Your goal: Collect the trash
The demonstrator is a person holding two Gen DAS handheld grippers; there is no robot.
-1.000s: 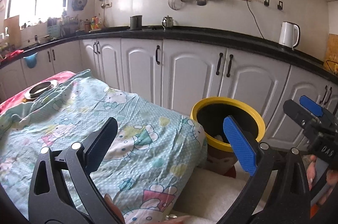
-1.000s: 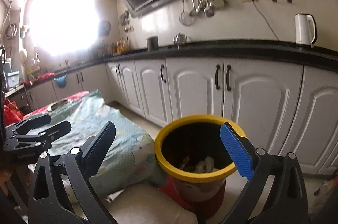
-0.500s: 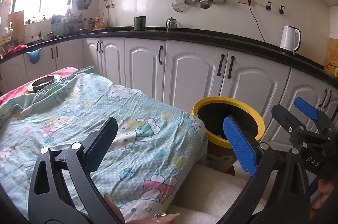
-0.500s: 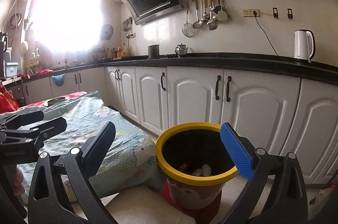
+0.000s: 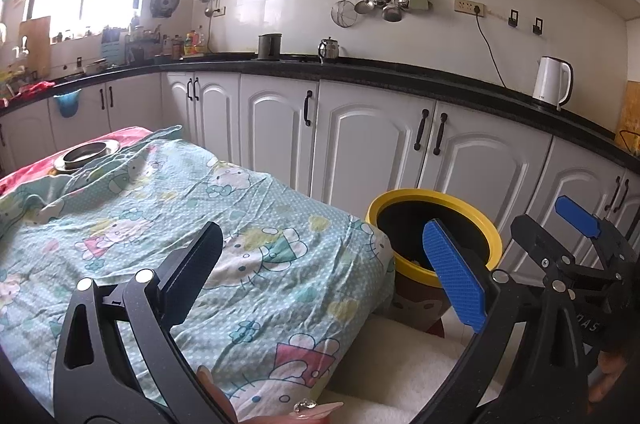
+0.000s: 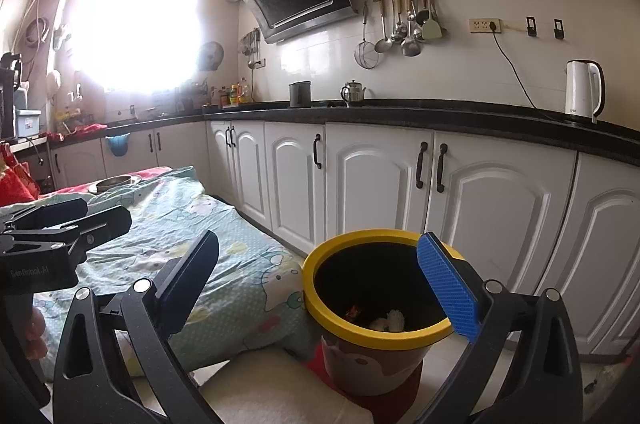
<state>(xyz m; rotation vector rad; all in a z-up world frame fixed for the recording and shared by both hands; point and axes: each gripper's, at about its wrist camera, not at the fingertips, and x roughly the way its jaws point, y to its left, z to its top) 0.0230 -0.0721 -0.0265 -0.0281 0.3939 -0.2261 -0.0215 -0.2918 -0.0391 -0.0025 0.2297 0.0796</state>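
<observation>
Both my grippers, left gripper and right gripper, stand wide and empty. Yellow-rimmed bin at my right's 12 o'clock already holds scraps. I judge a drop complete; next, seek remaining trash on the cloth-covered table, none visible.

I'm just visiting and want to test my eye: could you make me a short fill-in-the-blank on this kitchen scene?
1. The trash bin has a rim coloured ____.
2. The left gripper and right gripper both have jaws that are ____.
3. The white kettle stands on the ____.
4. The metal bowl rests on the table near the ____ cloth.

Missing words: yellow; open; countertop; red
</observation>
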